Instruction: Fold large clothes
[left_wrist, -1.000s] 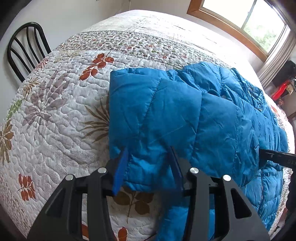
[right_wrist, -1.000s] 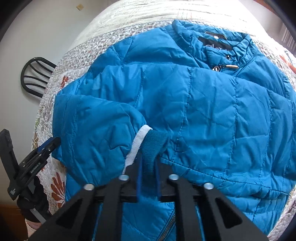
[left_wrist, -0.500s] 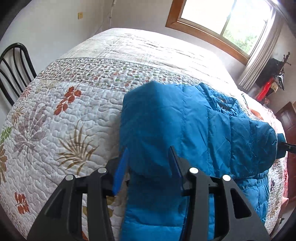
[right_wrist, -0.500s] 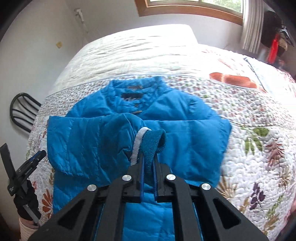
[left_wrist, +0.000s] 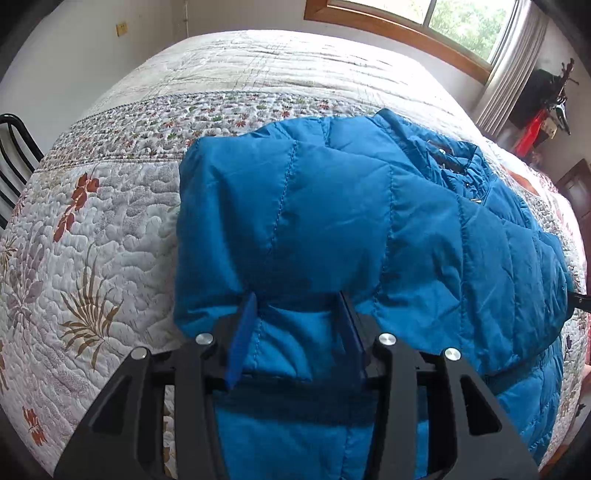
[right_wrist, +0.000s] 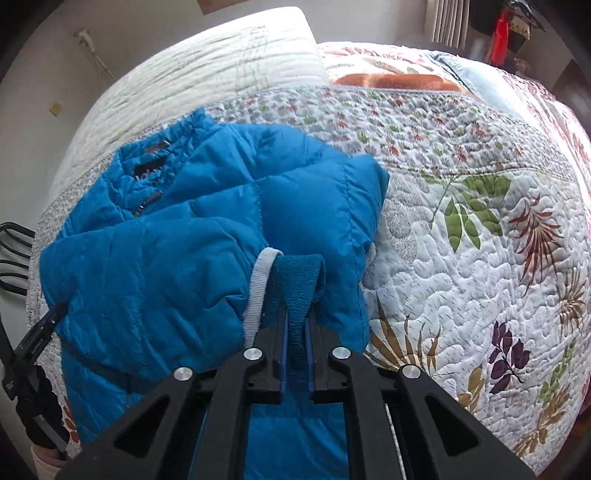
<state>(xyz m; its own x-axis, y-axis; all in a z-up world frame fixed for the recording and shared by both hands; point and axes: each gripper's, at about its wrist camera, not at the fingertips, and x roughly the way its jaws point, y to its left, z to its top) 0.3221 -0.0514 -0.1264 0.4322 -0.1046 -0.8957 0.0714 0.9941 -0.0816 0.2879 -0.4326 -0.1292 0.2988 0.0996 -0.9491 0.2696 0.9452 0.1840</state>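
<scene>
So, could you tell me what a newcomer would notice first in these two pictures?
The bright blue quilted puffer jacket dominates, spread over a white floral-patterned quilt on the bed. The right tongs are shut on the jacket's dark teal knitted cuff, at the jacket's right edge. The left tongs grip a thick puffy fold at the jacket's near left side.

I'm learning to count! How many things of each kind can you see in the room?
Blue jackets: 1
Beds with flowery quilt: 1
Black chairs: 1
Windows: 1
Grippers: 2, the left gripper and right gripper
Total: 6
</scene>
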